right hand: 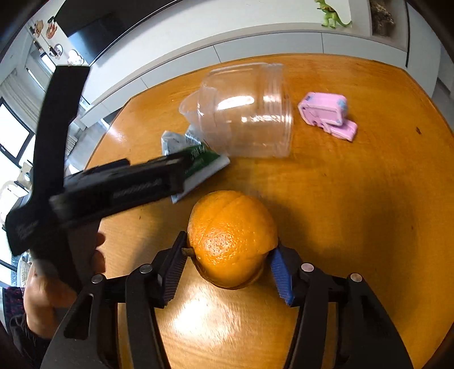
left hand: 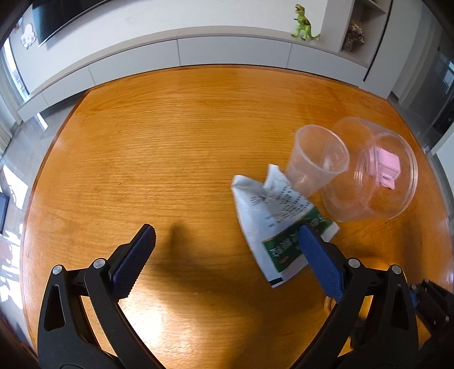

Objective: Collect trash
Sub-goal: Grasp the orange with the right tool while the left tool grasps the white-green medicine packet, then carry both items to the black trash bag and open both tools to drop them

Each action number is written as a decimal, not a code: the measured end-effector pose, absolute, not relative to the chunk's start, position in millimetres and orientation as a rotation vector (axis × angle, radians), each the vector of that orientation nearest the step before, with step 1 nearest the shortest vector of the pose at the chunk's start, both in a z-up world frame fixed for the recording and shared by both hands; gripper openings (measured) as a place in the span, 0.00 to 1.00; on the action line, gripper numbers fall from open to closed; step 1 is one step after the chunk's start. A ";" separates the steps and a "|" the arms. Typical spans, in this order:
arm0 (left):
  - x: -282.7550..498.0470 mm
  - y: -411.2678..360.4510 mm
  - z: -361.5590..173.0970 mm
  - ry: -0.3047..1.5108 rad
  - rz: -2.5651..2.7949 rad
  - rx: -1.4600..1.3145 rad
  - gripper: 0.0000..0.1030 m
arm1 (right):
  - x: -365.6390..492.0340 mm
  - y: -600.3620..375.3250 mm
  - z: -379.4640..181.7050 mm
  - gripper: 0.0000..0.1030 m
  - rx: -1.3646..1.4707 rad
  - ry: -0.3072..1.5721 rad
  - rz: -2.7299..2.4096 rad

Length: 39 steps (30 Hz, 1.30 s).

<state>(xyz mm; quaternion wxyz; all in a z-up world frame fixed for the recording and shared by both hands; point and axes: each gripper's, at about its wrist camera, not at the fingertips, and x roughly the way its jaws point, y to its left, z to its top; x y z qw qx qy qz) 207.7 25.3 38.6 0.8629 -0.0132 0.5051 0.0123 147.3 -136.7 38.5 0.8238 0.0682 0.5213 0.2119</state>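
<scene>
My right gripper (right hand: 227, 255) is shut on an orange (right hand: 232, 235), with a blue pad pressing each side just above the wooden table (right hand: 354, 198). A crumpled white and green wrapper (left hand: 272, 215) lies on the table (left hand: 170, 142), and my left gripper (left hand: 225, 228) stands open over it, its right fingertip above the green end. Nothing sits between the left pads. Behind the wrapper (right hand: 198, 161) a clear plastic cup (left hand: 317, 159) and a clear plastic jar (left hand: 369, 176) lie on their sides. In the right wrist view the left gripper's black body (right hand: 119, 187) is blurred and covers part of the wrapper.
A pink toy (right hand: 326, 113) lies right of the jar (right hand: 249, 113). A person's hand (right hand: 42, 295) holds the left gripper's handle. Beyond the table's far edge runs a white low cabinet (left hand: 227, 51) with a green dinosaur figure (left hand: 305, 22) on it.
</scene>
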 end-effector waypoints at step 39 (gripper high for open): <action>87.3 -35.6 48.4 1.080 -0.160 0.032 0.19 | 17.8 -287.3 61.5 0.56 0.243 1.073 0.297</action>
